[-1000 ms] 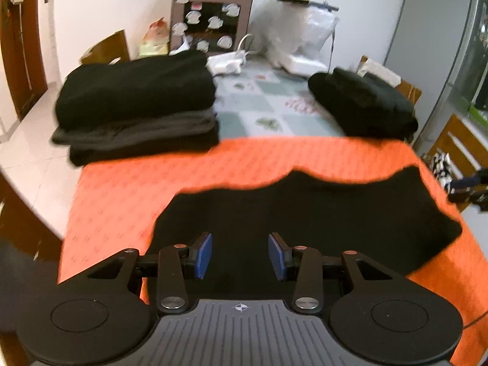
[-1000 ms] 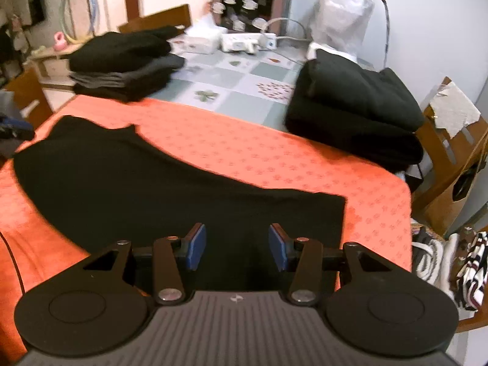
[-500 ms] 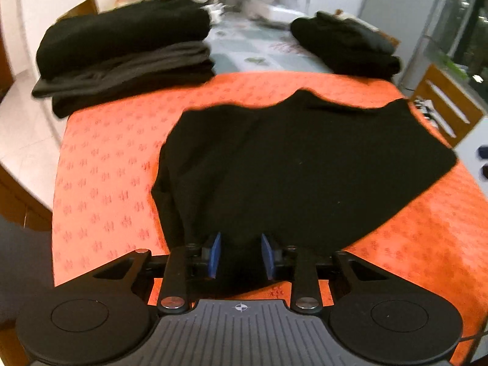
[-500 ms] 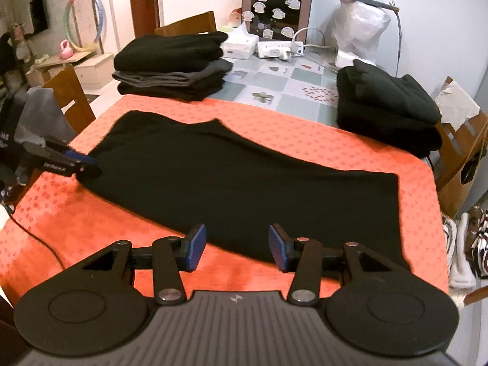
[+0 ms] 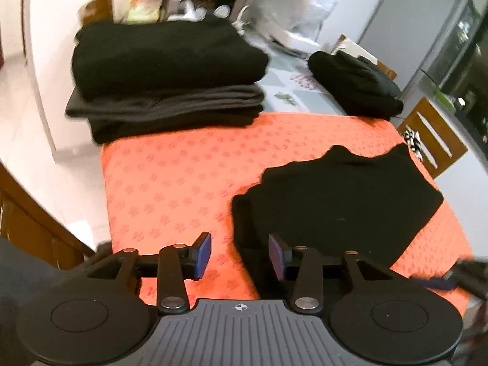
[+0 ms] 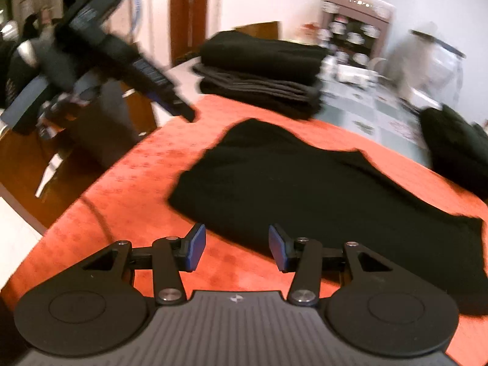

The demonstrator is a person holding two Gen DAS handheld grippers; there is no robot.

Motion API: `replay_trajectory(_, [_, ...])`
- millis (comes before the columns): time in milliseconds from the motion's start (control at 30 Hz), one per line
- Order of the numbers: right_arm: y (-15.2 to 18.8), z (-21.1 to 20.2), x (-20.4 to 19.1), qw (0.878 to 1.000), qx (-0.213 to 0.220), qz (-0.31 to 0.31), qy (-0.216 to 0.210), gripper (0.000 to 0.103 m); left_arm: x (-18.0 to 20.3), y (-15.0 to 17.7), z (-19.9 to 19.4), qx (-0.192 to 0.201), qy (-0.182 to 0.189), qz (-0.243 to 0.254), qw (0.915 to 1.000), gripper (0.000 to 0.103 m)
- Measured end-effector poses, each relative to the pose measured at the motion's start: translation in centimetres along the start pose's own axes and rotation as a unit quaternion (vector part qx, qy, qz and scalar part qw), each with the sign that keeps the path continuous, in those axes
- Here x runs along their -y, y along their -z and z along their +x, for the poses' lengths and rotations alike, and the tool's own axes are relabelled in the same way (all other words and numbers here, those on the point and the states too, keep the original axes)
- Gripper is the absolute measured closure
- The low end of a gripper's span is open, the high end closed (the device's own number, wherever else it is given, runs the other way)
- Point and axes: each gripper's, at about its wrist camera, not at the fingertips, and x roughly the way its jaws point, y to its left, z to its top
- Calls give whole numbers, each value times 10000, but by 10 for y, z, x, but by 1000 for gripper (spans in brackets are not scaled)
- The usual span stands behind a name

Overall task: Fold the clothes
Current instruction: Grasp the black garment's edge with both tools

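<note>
A black garment point(image 5: 335, 204) lies partly folded on the orange cloth point(image 5: 170, 183); it also shows in the right wrist view point(image 6: 320, 189). My left gripper point(image 5: 239, 256) is open and empty, above the cloth at the garment's near left edge. My right gripper point(image 6: 237, 247) is open and empty, over the garment's near edge. The left gripper's body point(image 6: 122, 58) shows blurred, raised at the upper left of the right wrist view.
A stack of folded dark clothes point(image 5: 164, 76) sits at the cloth's far left; it shows in the right view too point(image 6: 262, 73). A loose black pile point(image 5: 353, 82) lies on the tiled tabletop. Wooden chairs point(image 5: 433, 140) stand at the table's sides.
My left gripper has opened, let go of the garment's edge and swung left. The garment now lies narrower, folded over. The right view has swung left toward the stack.
</note>
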Motion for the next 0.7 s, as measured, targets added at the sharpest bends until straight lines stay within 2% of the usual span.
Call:
replay_trajectory(100, [-11, 25, -31, 9994, -7, -331, -24, 51, -14, 1, 3, -78, 130, -317, 9994, 53])
replay_trajectory(200, [-21, 45, -52, 9983, -24, -586, 44, 51, -19, 0, 7, -114, 176, -428, 9989, 50])
replay_trajectory(467, [-30, 83, -79, 9925, -188, -1172, 304, 51, -26, 3, 13, -185, 308, -750, 9965, 48])
replay_trajectory(500, [-30, 86, -80, 9916, -229, -1223, 341, 52, -27, 3, 14, -195, 338, -831, 9958, 48])
replay_trajectory(567, [-30, 92, -81, 9900, -299, -1313, 408, 60, -29, 5, 15, -231, 393, -989, 9941, 47])
replay_trajectory(700, [-29, 93, -78, 9900, -273, -1317, 435, 64, -32, 9, 19, -339, 530, -1321, 9892, 45])
